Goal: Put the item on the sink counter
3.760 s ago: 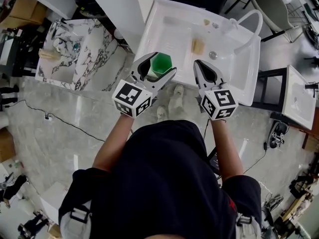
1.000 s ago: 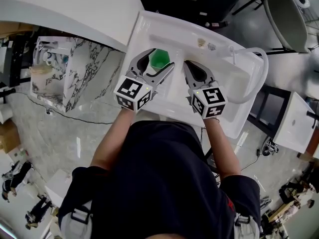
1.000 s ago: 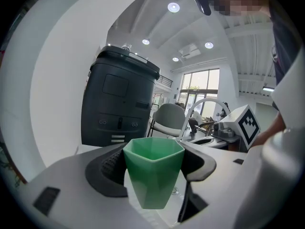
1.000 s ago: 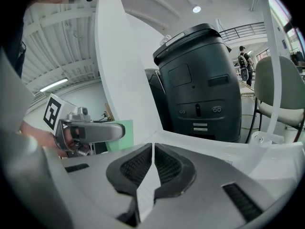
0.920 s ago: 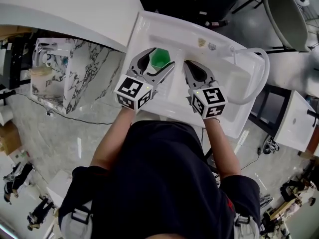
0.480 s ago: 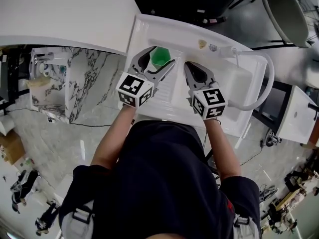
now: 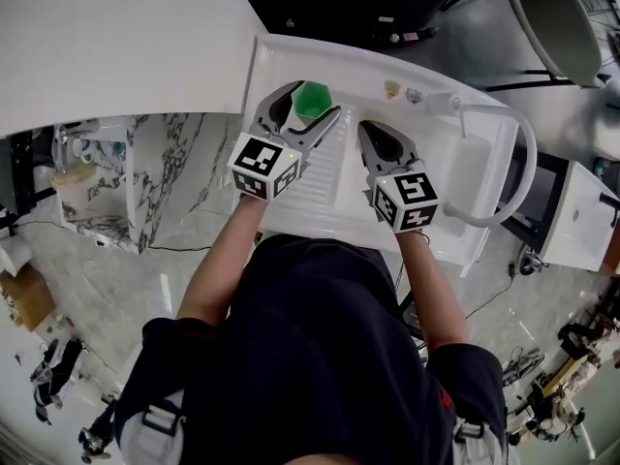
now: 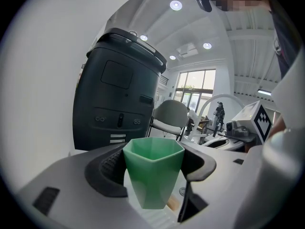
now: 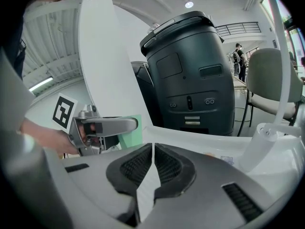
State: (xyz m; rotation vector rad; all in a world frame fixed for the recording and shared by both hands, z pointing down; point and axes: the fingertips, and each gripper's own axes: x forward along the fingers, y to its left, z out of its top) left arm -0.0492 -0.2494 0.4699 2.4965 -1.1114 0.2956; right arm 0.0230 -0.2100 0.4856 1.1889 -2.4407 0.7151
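so the left tool [image 7: 312, 105] was clamped on the green cup [image 8: 153, 175], holding it upright over the left end of the white sink counter [image 7: 315, 187]; right tool [image 9: 153, 151] was empty, jaws pressed together

Green cup [image 8: 153, 175] upright in left gripper [image 7: 312, 105], apparently above counter [image 7: 320, 184].
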